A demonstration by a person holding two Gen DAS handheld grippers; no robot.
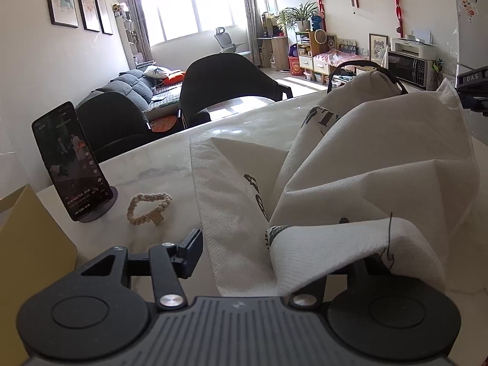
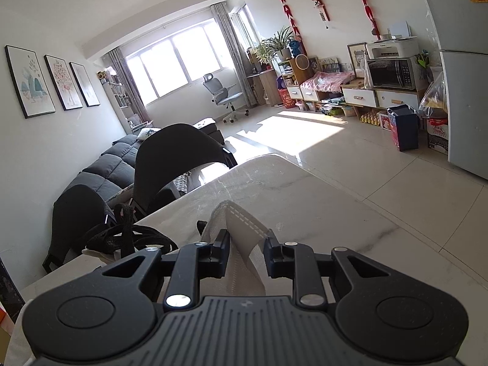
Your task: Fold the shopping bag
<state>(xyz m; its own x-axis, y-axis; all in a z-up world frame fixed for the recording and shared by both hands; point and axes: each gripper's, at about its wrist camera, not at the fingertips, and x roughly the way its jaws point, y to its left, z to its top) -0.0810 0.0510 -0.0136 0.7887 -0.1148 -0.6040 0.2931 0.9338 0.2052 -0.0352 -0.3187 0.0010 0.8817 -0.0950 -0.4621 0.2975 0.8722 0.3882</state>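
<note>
A white non-woven shopping bag [image 1: 366,164] with dark print lies crumpled on the marble table [image 1: 158,164], its right side lifted. Its black handles [image 1: 367,66] hang at the far end, and they also show in the right wrist view as black handles [image 2: 131,238]. My left gripper [image 1: 274,262] is open at the bag's near edge. A fold of fabric drapes over its right finger and hides it, while the left finger [image 1: 190,253] is bare. My right gripper [image 2: 247,251] is shut on a stitched corner of the bag [image 2: 241,228], held above the table [image 2: 305,201].
A phone on a stand [image 1: 73,164] and a braided cord loop [image 1: 149,209] sit left of the bag. A yellow box [image 1: 30,244] stands at the near left. Two black chairs [image 1: 225,85] line the table's far edge. Tiled floor lies beyond the table's right edge.
</note>
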